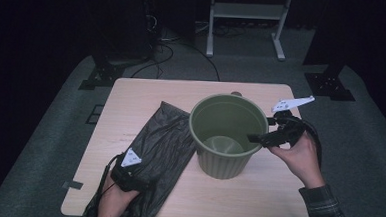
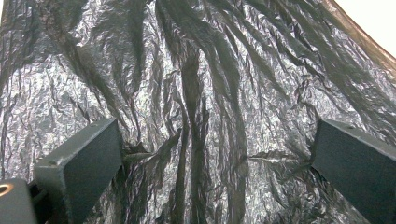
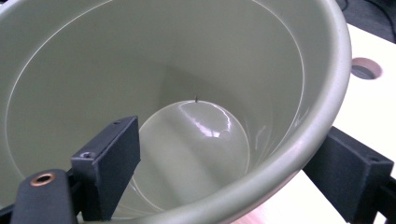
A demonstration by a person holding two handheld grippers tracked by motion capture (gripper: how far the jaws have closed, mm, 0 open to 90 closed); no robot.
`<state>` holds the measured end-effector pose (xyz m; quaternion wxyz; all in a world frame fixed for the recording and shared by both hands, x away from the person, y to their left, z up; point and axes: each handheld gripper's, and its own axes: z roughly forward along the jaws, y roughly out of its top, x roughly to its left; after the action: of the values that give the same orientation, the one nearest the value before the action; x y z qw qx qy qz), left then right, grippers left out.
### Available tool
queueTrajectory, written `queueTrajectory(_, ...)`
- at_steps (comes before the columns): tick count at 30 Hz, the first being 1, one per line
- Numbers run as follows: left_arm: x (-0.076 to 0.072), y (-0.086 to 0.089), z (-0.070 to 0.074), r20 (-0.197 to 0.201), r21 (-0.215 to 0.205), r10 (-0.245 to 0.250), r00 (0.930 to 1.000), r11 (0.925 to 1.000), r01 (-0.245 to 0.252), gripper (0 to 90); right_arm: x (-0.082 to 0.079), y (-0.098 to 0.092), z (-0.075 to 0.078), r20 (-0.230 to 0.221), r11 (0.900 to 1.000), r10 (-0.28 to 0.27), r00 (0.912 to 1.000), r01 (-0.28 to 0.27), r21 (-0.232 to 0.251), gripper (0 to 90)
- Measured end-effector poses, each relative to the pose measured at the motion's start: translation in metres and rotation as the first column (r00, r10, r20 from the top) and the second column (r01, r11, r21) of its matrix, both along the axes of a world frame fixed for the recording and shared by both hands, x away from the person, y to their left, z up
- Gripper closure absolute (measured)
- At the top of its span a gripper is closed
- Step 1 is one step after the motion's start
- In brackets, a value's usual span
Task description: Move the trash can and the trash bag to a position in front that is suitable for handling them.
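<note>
High view: right gripper (image 1: 265,137) fingers straddle bin (image 1: 223,155) rim, unclosed; left gripper (image 1: 127,171) fingers spread on bag (image 1: 164,142).

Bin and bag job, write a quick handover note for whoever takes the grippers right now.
Left gripper: jaws open, pressed down on the black bag, a crumpled fold between them, not pinched yet.
Right gripper: jaws open, straddling the rim of the green bin, one jaw inside, one outside.
The bin stands upright on the table, empty. The bag lies flat left of it, its edge against the bin's side.
Done: both grippers are in place, nothing more.
Left: probably close on the bag, lift and open it, then line the bin while the right gripper steadies the rim.
</note>
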<state>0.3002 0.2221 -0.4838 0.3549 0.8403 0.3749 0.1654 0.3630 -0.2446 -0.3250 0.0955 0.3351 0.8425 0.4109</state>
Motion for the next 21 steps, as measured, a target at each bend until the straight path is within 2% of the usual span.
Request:
queueTrajectory(10, 0.000, 0.000, 0.000, 0.000, 0.000, 0.000, 1.0000, 1.0000, 0.000, 0.8, -0.013, 0.024, 0.001, 0.002, 0.997, 0.076, 0.9971, -0.075, -0.014, 13.3)
queueTrajectory(21, 0.000, 0.000, 0.000, 0.000, 0.001, 0.000, 1.0000, 1.0000, 0.000, 0.8, -0.022, 0.031, 0.001, -0.002, 0.994, 0.106, 0.9944, -0.106, -0.015, 13.2)
